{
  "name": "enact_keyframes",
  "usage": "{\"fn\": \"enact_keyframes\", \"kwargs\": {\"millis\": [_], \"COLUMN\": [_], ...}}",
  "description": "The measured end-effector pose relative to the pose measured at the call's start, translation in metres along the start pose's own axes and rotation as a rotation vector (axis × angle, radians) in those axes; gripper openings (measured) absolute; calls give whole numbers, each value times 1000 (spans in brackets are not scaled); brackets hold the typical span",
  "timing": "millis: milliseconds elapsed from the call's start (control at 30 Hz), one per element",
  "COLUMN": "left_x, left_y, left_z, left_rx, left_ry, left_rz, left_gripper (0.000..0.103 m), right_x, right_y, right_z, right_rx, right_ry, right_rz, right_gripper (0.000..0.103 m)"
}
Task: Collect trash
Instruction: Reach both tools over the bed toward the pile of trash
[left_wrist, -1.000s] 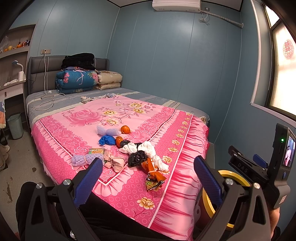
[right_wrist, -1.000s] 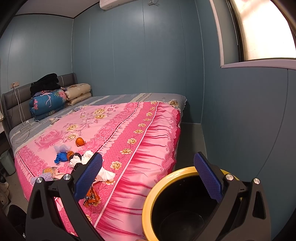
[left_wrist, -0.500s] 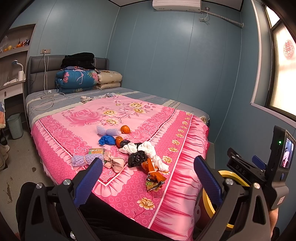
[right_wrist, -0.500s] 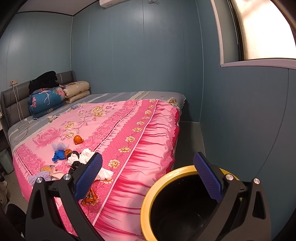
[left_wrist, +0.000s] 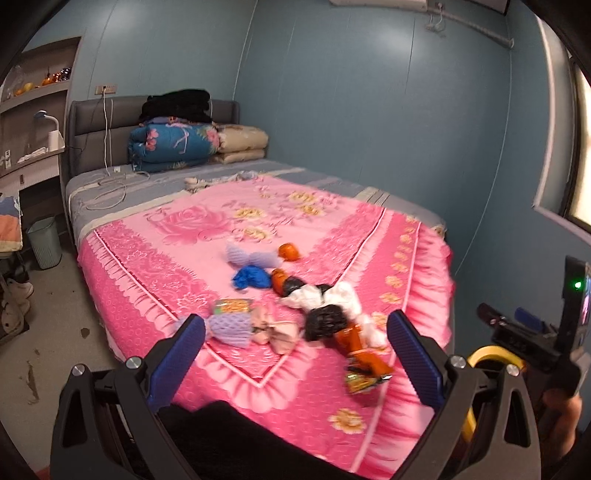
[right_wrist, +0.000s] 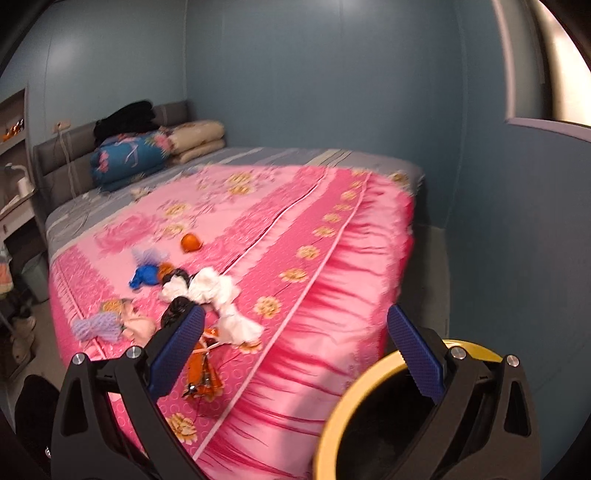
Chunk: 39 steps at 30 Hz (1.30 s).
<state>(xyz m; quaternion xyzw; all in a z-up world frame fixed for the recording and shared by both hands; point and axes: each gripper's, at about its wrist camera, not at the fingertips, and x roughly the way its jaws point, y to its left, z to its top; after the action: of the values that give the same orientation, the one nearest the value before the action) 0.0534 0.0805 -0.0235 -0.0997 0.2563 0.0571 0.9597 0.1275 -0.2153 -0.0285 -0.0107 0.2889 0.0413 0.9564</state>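
Note:
Trash lies scattered on the pink bedspread (left_wrist: 192, 236): a black bag (left_wrist: 327, 322), white crumpled plastic (left_wrist: 345, 295), an orange wrapper (left_wrist: 364, 360), purple foam nets (left_wrist: 231, 325), a blue bag (left_wrist: 251, 277) and an orange fruit (left_wrist: 289, 252). My left gripper (left_wrist: 295, 356) hangs open short of the bed's near corner, nothing between its fingers. My right gripper (right_wrist: 293, 352) is open too, over the bed's side, beside a yellow-rimmed black bin (right_wrist: 369, 417) on the floor. In the right wrist view I see the white plastic (right_wrist: 218, 291) and orange wrapper (right_wrist: 201, 376).
Folded quilts (left_wrist: 173, 147) and dark clothes are stacked at the grey headboard. Cables trail over the grey sheet. A pale green waste basket (left_wrist: 45, 242) and shoes stand on the floor at left. Blue walls close in behind and to the right.
Both grippers have moved closer to the bed and turned left; the trash pile looks larger. The bin has slid to the lower right of the right wrist view. Both stay open.

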Motion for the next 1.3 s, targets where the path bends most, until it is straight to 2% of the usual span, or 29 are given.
{"fn": "enact_keyframes", "kwargs": {"millis": [133,267,400,533,700,800,900,1000,1100,1200,1267,1300], "left_x": [40,78,108,142,193,214,235,255,275,282,285,288], "left_y": [41,71,87,97,106,108,112,128,134,133,131,130], "left_z": [5,0,-5,-5,3,7,12,17,13,7,3,0], "left_rx": [42,98,159,173,94,60,14,-101,-170,-192,-208,-221], "left_ry": [100,209,276,336,402,403,404,410,453,452,446,448], "left_rz": [21,-12,13,-20,-41,-45,-16,-60,-85,-128,-166,-192], "left_gripper": [95,95,95,95,95,95,95,95,95,95,95,94], "right_x": [37,80,104,125,144,151,155,158,166,169,170,171], "right_y": [28,58,79,92,103,106,108,112,113,113,113,113], "right_z": [-1,-15,-30,-37,-42,-44,-43,-41,-42,-43,-44,-45], "right_rx": [-91,-137,-148,-149,-168,-153,-139,-142,-139,-120,-118,-118], "right_ry": [121,288,361,400,430,440,435,436,454,464,464,467], "right_rz": [104,196,231,239,245,245,242,244,240,250,246,245], "right_gripper": [95,95,95,95,95,95,95,95,95,94,91,84]}}
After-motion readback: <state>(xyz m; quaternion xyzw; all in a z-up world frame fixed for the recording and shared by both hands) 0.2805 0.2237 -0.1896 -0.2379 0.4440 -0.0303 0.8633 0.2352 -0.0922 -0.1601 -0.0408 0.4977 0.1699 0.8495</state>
